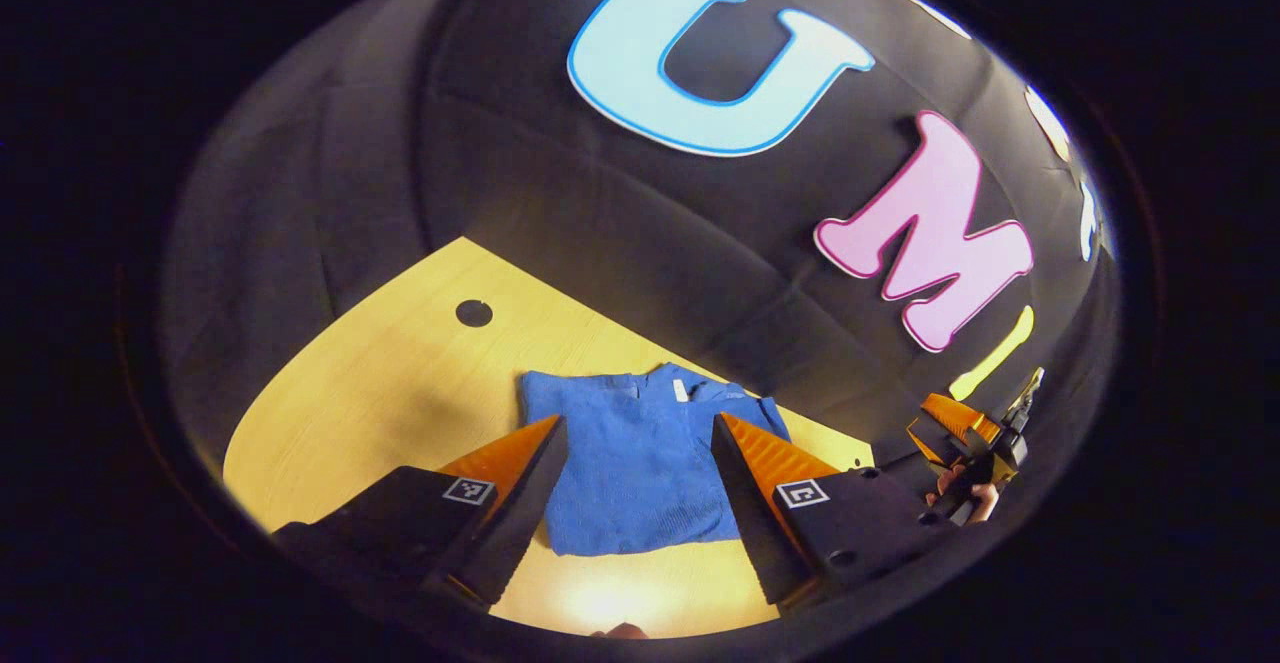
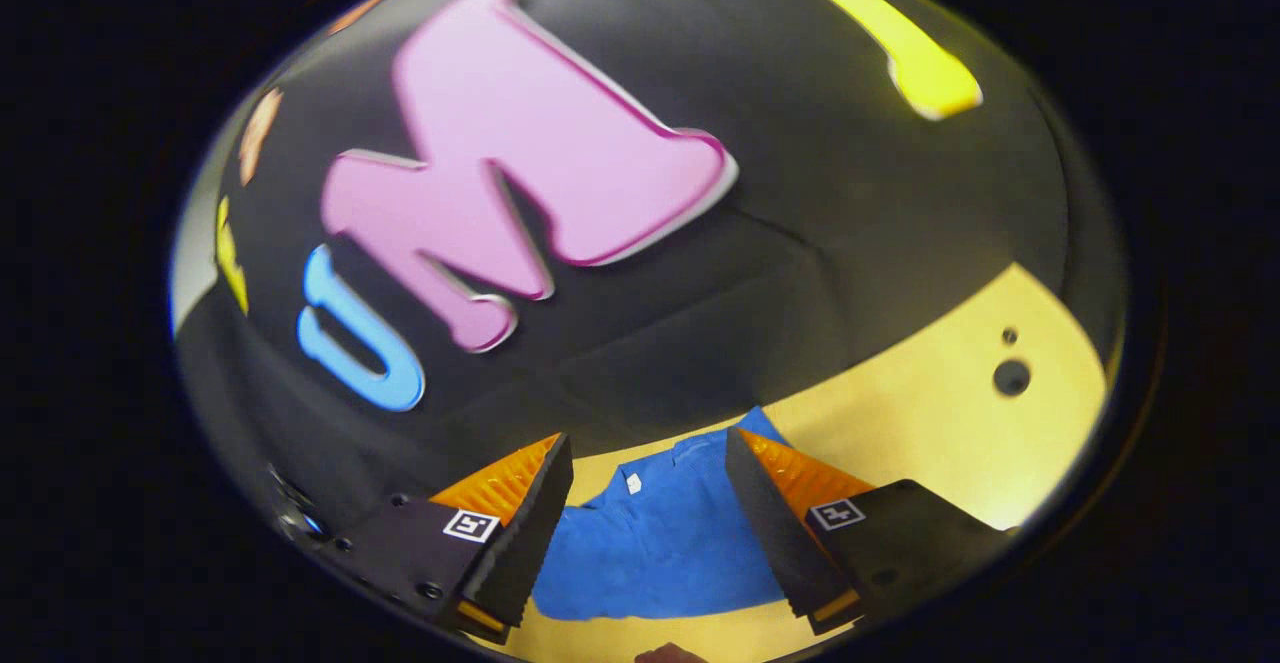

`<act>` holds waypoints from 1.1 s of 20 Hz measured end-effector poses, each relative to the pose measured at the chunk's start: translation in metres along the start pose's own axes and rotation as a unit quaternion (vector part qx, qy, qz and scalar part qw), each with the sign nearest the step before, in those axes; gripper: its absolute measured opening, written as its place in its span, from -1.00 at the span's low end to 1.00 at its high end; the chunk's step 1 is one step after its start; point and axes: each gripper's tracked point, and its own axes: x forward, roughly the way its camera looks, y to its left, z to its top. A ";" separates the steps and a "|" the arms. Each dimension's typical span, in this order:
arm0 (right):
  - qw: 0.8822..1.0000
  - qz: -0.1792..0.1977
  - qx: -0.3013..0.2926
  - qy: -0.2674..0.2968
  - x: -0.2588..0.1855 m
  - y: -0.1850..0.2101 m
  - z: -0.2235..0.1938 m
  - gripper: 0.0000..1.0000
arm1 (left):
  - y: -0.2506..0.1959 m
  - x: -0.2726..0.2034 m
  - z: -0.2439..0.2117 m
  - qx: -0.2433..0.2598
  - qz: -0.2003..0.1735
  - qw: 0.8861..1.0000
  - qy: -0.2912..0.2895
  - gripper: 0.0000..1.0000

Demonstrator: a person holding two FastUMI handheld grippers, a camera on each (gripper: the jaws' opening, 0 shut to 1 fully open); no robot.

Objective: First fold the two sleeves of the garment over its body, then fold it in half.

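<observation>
Blue garment (image 1: pixel 640 463) flat on the yellow worktop (image 1: pixel 400 393), ahead of and below the left gripper (image 1: pixel 640 503), framed between its two spread fingers (image 1: pixel 520 503) in the left gripper view. Left gripper wide open, nothing held, hovering above the cloth, not touching it. In the right gripper view, same garment (image 2: pixel 670 533) ahead between the fingers of the right gripper (image 2: pixel 650 533), also wide open and empty, raised off the worktop (image 2: pixel 930 393). Garment looks like a knitted sweater folded into a compact rectangle, sleeves tucked over the body, neckline with a small white tag (image 1: pixel 680 390) toward the booth wall, near edge straight. Tag (image 2: pixel 633 483) visible in the right gripper view too. Garment near the back edge of the worktop, close to the wall. Round dark hole (image 1: pixel 474 313) in the worktop well apart from the garment; two holes (image 2: pixel 1011 377) in the right gripper view. Right gripper (image 1: pixel 965 443) seen in the left gripper view at far right, held by a hand (image 1: pixel 965 498), lifted and tilted, off to the side of the garment; jaw state there too small to tell.
</observation>
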 end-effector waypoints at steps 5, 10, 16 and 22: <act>0.991 0.011 -0.136 -0.005 -0.099 0.055 -0.032 0.94 | -0.049 -0.085 -0.024 0.058 0.042 0.995 -0.068 0.70; 0.971 0.031 -0.234 -0.038 -0.196 0.120 -0.076 0.94 | -0.096 -0.181 -0.046 0.171 0.084 0.970 -0.149 0.73; 0.947 0.082 -0.289 -0.112 -0.298 0.195 -0.093 0.92 | -0.156 -0.283 -0.076 0.217 0.079 0.945 -0.233 0.65; 0.939 0.112 -0.298 -0.128 -0.342 0.218 -0.079 0.93 | -0.187 -0.329 -0.090 0.221 0.092 0.934 -0.266 0.60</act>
